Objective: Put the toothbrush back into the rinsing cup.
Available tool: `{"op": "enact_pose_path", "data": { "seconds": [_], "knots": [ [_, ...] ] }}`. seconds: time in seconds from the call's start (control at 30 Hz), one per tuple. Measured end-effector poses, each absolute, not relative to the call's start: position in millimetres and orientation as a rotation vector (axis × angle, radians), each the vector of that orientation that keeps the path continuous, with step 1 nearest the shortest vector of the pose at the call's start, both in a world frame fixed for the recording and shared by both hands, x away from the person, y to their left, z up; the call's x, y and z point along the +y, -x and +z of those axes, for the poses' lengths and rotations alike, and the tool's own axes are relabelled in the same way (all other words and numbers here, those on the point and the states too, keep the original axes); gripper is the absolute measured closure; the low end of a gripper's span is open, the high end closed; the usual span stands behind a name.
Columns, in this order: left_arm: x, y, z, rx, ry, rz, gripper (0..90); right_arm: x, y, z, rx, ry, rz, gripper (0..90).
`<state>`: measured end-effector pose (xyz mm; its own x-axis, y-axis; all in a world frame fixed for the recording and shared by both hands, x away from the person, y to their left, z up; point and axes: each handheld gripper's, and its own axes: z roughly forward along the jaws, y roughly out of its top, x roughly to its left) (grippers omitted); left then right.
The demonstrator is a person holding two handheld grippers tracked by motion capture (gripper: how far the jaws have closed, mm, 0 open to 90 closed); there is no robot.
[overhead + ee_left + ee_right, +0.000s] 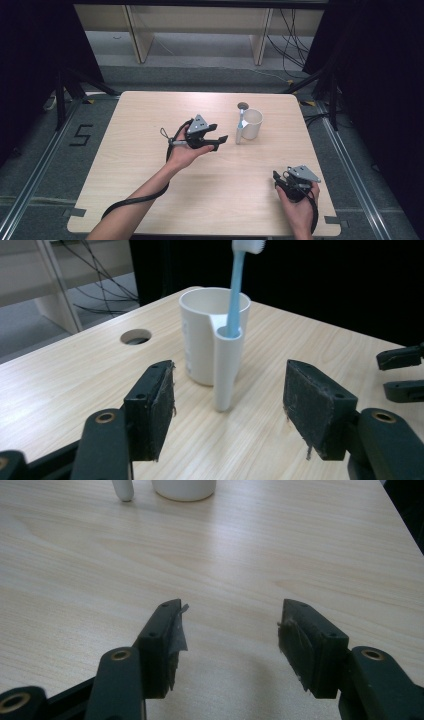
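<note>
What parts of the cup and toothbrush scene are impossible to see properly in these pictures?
- Toothbrush: in the left gripper view its bristle head is cut off by the top edge, and its lower end is hidden inside the holder tube.
- White cup: its far side and bottom inside are hidden by its own wall; in the right gripper view the top edge leaves just its base.
- High view: the toothbrush is too small for detail.
</note>
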<state>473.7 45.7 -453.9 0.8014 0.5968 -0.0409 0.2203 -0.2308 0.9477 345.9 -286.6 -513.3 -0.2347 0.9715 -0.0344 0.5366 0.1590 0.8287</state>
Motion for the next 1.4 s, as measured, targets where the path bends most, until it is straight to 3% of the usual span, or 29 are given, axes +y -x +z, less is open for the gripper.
{"op": "enact_pose_path", "data": {
  "seconds": [1.4],
  "knots": [
    [142.8, -441.5, -461.2, 0.790, -1.785, 0.486, 36.6, -285.8, -345.8, -513.5, 1.844, -1.451, 0.954, 43.6]
  ]
}}
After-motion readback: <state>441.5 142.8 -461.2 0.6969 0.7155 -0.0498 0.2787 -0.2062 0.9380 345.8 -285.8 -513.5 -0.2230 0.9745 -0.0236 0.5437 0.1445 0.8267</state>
